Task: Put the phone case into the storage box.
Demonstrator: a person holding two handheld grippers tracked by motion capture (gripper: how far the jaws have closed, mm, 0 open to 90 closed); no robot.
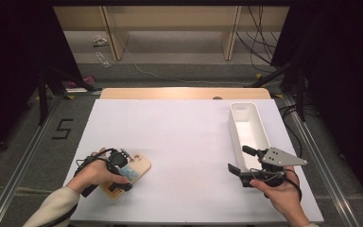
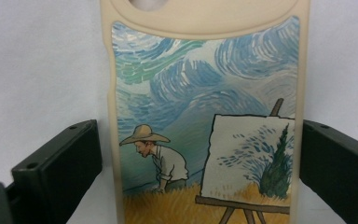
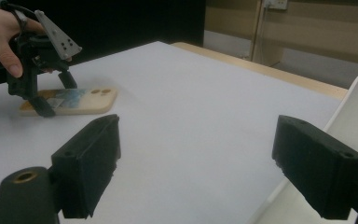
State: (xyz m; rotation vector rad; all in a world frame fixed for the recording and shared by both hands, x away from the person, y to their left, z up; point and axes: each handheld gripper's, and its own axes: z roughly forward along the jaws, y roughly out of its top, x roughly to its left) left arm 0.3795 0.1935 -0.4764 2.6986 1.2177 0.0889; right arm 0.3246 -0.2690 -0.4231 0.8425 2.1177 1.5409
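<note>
White table bears phone case and tray.

Your phone case: soft-looking cream rubbery rim, matt; back panel printed with painterly brushstrokes, slight sheen. Table cover: white, matt, smooth, paper-like. Bin: white plastic, smooth, faintly glossy. Your left gripper shows black matt plastic jaws; right gripper pads look foam-like, rough-edged. Far table edge: pale wood.

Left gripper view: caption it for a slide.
Black jaws straddle a cream phone case printed with a straw-hatted painter and easel, flat on the white table.
</note>
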